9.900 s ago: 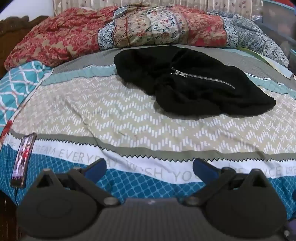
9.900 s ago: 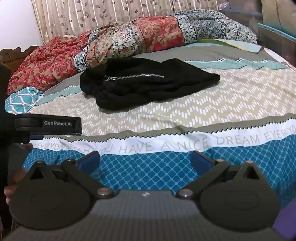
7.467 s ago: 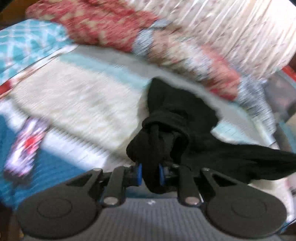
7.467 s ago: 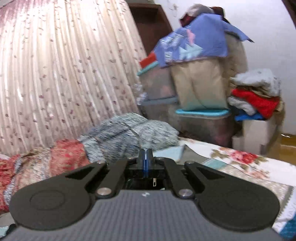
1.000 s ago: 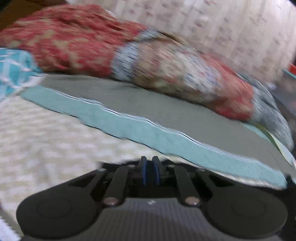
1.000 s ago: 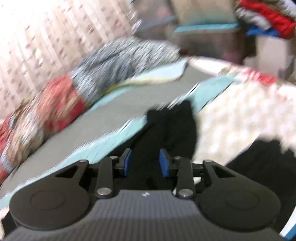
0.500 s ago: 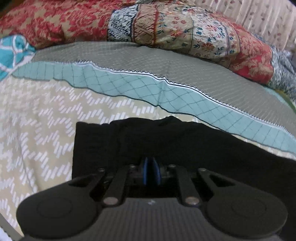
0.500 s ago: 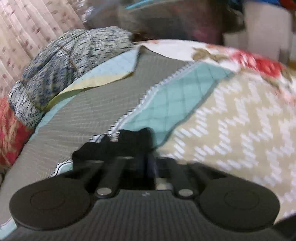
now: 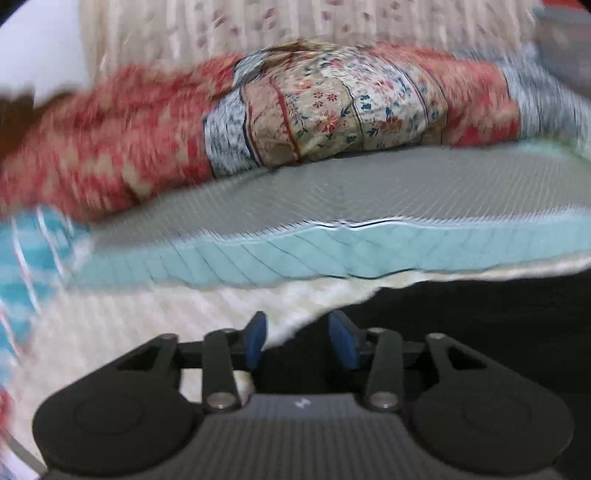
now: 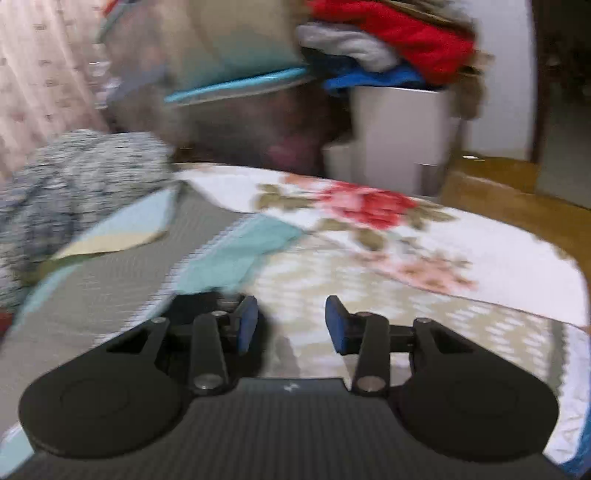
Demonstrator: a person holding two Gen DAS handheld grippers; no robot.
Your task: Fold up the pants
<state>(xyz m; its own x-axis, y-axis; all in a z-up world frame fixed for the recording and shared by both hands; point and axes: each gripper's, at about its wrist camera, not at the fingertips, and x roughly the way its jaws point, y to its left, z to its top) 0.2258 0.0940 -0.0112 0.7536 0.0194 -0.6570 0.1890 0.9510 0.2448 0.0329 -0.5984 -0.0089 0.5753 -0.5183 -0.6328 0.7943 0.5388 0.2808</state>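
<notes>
Black pants (image 9: pixel 480 332) lying flat on the bedspread (image 9: pixel 332 192), passing under the opening left gripper (image 9: pixel 297 341). Right gripper (image 10: pixel 290 323) opening too, gripping nothing, pants edge beside its left finger. White bin (image 10: pixel 402 136) holding piled clothes (image 10: pixel 391 33).

The black pants (image 9: pixel 480 332) are running off the right edge of the left wrist view and under the left gripper (image 9: pixel 298 339), so their full shape is staying hidden. Motion blur is smearing the red patterned quilt (image 9: pixel 110 147) and the bedspread (image 9: pixel 110 317). In the right wrist view only 1 dark corner of the pants (image 10: pixel 199 306) is showing, and the pile of clothes (image 10: pixel 388 48) is blurring into colour patches
</notes>
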